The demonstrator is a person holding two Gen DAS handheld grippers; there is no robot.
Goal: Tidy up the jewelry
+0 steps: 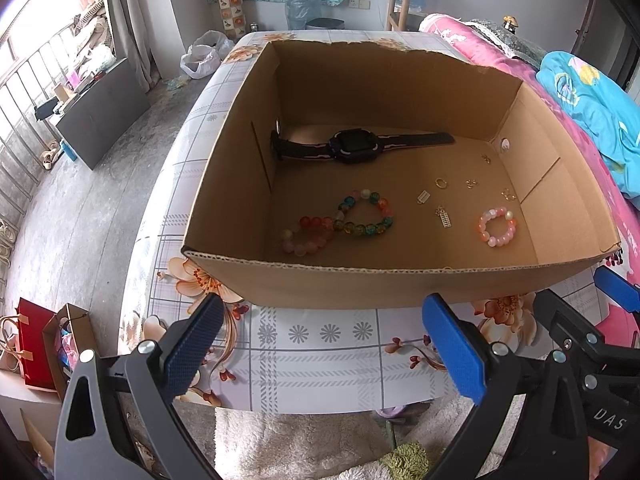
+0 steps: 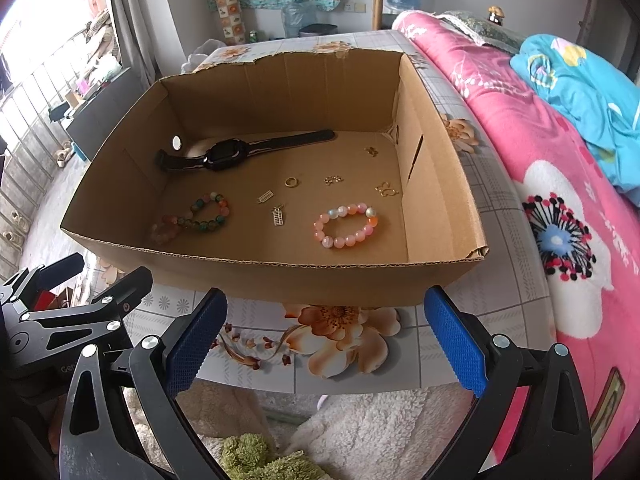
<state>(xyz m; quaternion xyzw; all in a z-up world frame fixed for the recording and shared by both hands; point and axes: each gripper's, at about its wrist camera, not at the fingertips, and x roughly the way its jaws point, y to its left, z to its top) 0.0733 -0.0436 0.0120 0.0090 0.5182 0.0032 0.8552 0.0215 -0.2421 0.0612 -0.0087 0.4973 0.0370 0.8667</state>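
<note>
An open cardboard box (image 1: 400, 286) (image 2: 280, 282) stands on a flower-patterned table. Inside lie a black watch (image 1: 352, 146) (image 2: 224, 156), a multicoloured bead bracelet (image 1: 366, 213) (image 2: 210, 210), a reddish bead bracelet (image 1: 308, 236) (image 2: 166, 229), a pink bead bracelet (image 1: 497, 227) (image 2: 346, 226), a gold ring (image 1: 441, 183) (image 2: 291, 182) and several small gold charms (image 1: 445, 218) (image 2: 277, 216). My left gripper (image 1: 324, 344) is open in front of the box's near wall, holding nothing. My right gripper (image 2: 326, 344) is open too, beside it, also empty.
The table (image 1: 320, 360) (image 2: 360, 360) ends just below the grippers, with fluffy cloth beneath. A pink quilt (image 2: 560, 220) and a blue cloth (image 1: 592, 108) lie to the right. Bags (image 1: 40, 348) stand on the floor at left.
</note>
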